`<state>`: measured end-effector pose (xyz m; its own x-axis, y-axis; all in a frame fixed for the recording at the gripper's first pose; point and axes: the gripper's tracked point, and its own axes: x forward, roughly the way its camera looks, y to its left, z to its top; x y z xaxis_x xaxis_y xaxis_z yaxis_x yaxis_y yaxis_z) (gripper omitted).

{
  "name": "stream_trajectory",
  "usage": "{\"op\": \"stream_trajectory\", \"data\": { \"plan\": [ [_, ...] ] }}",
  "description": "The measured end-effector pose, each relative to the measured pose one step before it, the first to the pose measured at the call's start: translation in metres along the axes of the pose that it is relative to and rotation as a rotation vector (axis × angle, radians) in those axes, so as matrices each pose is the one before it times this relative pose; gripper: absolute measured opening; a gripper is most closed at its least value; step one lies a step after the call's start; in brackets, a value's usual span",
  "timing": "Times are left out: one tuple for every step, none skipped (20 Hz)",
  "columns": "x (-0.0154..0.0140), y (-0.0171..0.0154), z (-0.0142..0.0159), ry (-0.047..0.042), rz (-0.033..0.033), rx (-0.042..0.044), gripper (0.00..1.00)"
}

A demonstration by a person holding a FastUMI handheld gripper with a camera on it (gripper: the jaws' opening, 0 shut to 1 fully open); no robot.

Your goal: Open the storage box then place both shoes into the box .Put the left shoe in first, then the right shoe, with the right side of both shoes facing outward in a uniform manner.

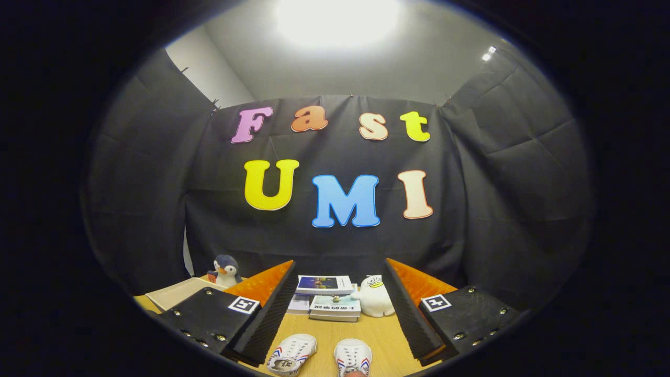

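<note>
Two shoes point(319, 356) wait on the table point(384, 335) between your released hand-held gripper point(339, 309) fingers; find and open the box first.

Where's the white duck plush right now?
The white duck plush sits on the table beyond the open gripper, beside the stacked books.

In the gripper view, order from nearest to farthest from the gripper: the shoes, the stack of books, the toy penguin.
The gripper is open.
1. Shoes: on the table between the fingers, nearest.
2. Stack of books: beyond the shoes, ahead between the fingers.
3. Toy penguin: farthest, behind the left finger, near the wall.
</note>
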<state>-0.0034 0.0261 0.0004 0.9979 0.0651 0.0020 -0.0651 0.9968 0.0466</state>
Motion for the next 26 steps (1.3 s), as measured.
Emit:
{"op": "stream_trajectory", "data": {
  "plan": [
    [0.00130, 0.00362, -0.00182, 0.00874, 0.00784, 0.01000, 0.97],
    [0.00121, 0.00191, -0.00389, 0.00779, 0.00385, 0.01237, 0.97],
    [0.00176, 0.00189, -0.00093, 0.01058, 0.00434, 0.01435, 0.97],
    [0.00282, 0.00402, -0.00391, 0.01350, 0.00823, 0.01173, 0.97],
    [0.00217, 0.00282, -0.00227, 0.00880, 0.00871, 0.00793, 0.97],
    [0.00132, 0.00280, -0.00161, 0.00686, 0.00933, 0.00409, 0.97],
    [0.00176, 0.00220, -0.00168, 0.00585, 0.00369, 0.00357, 0.97],
    [0.00079, 0.00309, -0.00225, 0.00393, 0.00803, 0.00991, 0.97],
    [0.00084, 0.00558, -0.00058, 0.00155, 0.01463, 0.01541, 0.97],
    [0.00112, 0.00645, -0.00296, 0.00632, 0.01510, 0.01107, 0.97],
    [0.00184, 0.00449, -0.00436, 0.01373, 0.01357, 0.00589, 0.97],
    [0.00093, 0.00490, -0.00481, 0.01222, 0.01531, 0.00532, 0.97],
    [0.00106, 0.00592, -0.00411, 0.01189, 0.01699, 0.01010, 0.97],
    [0.00100, 0.00673, -0.00406, 0.01254, 0.01884, 0.01493, 0.97],
    [0.00125, 0.00625, -0.00518, 0.01706, 0.01503, 0.01674, 0.97],
    [0.00135, 0.00436, -0.00779, 0.01919, 0.01140, 0.01692, 0.97],
    [0.00173, 0.00375, -0.00772, 0.02217, 0.01222, 0.01748, 0.97],
    [0.00144, 0.00505, -0.00870, 0.02694, 0.01523, 0.02136, 0.97],
    [0.00133, 0.00442, -0.00822, 0.02564, 0.01394, 0.02213, 0.97],
    [0.00141, 0.00331, -0.00647, 0.02118, 0.01145, 0.02145, 0.97],
    [0.00104, 0.00387, -0.00606, 0.02170, 0.01219, 0.02174, 0.97],
    [0.00212, 0.00379, -0.00716, 0.02132, 0.01207, 0.02010, 0.97],
    [0.00256, 0.00359, -0.00624, 0.02079, 0.01397, 0.02141, 0.97],
    [0.00155, 0.00489, -0.00687, 0.02319, 0.01742, 0.02367, 0.97],
    [0.00151, 0.00379, -0.00675, 0.02402, 0.01482, 0.02933, 0.97],
    [0.00206, 0.00255, -0.00636, 0.02368, 0.01028, 0.03494, 0.97]
  ]
}}
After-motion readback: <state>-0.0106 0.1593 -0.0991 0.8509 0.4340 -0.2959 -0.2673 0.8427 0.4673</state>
